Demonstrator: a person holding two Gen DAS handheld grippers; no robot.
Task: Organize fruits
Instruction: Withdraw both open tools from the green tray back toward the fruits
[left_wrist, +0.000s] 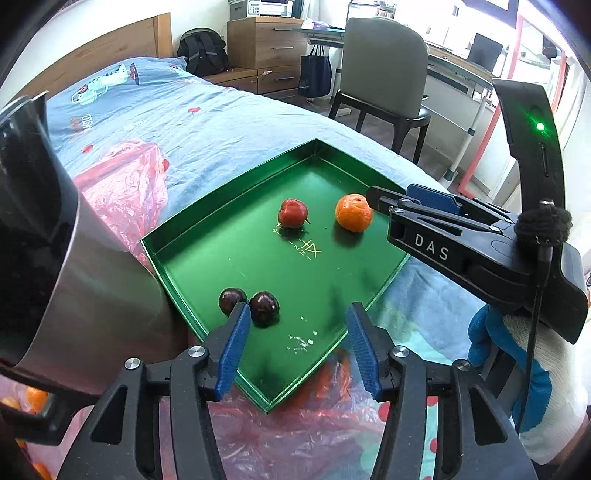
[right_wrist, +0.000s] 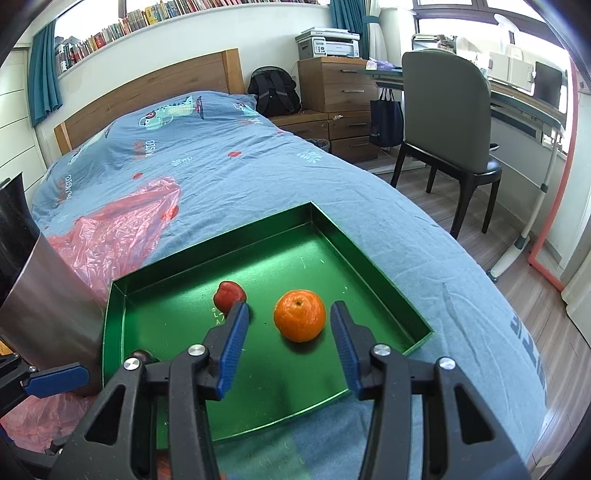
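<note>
A green tray (left_wrist: 332, 273) (right_wrist: 277, 258) lies on the blue bed. In it are an orange (left_wrist: 353, 213) (right_wrist: 300, 315), a red fruit (left_wrist: 293, 213) (right_wrist: 229, 293) and two dark plums (left_wrist: 264, 306). My left gripper (left_wrist: 298, 314) hovers open over the tray's near corner with nothing between its pads; the plums sit just beside its left finger. My right gripper (right_wrist: 289, 314) (left_wrist: 382, 210) is open above the orange, its pads apart from the fruit on both sides. A gloved hand (left_wrist: 517, 350) holds it.
A tall steel container (left_wrist: 92, 277) (right_wrist: 48, 295) stands against the tray's left side. Pink plastic bags (left_wrist: 125, 192) (right_wrist: 122, 229) lie under and beside the tray, with oranges (left_wrist: 37, 398) at the lower left. A chair (right_wrist: 447, 125) and desk stand past the bed's right edge.
</note>
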